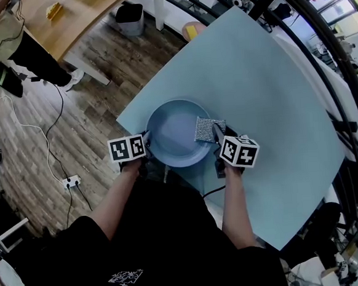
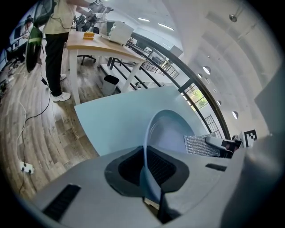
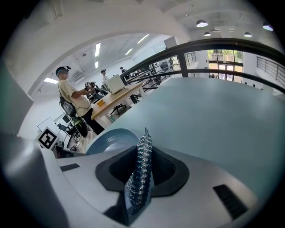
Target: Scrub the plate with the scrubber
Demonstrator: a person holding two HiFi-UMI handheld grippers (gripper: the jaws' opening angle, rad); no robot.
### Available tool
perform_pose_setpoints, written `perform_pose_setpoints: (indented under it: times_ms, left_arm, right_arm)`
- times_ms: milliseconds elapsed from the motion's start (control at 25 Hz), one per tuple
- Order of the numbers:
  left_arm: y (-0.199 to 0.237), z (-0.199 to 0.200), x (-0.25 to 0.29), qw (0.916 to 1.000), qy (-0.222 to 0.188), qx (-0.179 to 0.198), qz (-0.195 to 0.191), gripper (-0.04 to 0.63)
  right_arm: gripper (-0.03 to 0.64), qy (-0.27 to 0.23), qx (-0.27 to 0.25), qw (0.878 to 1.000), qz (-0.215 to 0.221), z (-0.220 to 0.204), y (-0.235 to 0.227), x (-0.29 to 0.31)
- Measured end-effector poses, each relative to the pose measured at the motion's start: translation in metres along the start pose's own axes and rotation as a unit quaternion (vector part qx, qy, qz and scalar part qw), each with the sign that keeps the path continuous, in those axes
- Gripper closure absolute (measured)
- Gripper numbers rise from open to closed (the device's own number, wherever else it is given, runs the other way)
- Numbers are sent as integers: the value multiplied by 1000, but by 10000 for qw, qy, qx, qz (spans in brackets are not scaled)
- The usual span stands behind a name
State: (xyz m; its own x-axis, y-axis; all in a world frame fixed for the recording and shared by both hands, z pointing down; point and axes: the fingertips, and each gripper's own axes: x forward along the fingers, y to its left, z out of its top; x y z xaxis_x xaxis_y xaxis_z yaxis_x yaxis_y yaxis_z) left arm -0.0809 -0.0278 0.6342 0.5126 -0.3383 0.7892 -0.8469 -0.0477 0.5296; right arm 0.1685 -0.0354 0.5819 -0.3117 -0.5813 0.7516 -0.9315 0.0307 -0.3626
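Note:
A light blue plate (image 1: pixel 175 132) lies on the pale blue table (image 1: pixel 255 96) near its front edge. My left gripper (image 1: pixel 144 149) is shut on the plate's left rim (image 2: pixel 147 151), and the rim runs straight into its jaws. A flat silver mesh scrubber (image 1: pixel 209 129) rests over the plate's right side. My right gripper (image 1: pixel 221 143) is shut on the scrubber (image 3: pixel 139 171), which stands edge-on between its jaws. The plate (image 3: pixel 111 140) shows just beyond, to the left, in the right gripper view. From the left gripper view the scrubber (image 2: pixel 200 144) lies on the plate's far side.
A wooden desk (image 1: pixel 76 18) with a yellow object stands at the back left, a person (image 1: pixel 4 42) beside it. A dark bin (image 1: pixel 130 16) sits on the wood floor. Cables and a power strip (image 1: pixel 71 181) lie at left. A dark railing (image 1: pixel 319 42) curves along the right.

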Motion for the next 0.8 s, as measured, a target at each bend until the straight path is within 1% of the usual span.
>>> perform_pose_setpoints:
  times_ms: [240, 320, 520, 800]
  left_arm:
    - [0, -1, -1, 10000, -40, -7, 15, 566]
    - [0, 0, -1, 10000, -39, -8, 22, 566]
    - [1, 1, 2, 10000, -44, 9, 24, 567]
    - [0, -2, 0, 10000, -58, 10, 3, 566]
  right_arm:
    - [529, 338, -451, 9983, 176, -9, 5, -8]
    - [529, 443, -529, 9973, 264, -12, 8, -9]
    - [531, 566, -549, 9956, 511, -20, 17, -6]
    - [531, 581, -353, 9950, 728, -37, 30, -8]
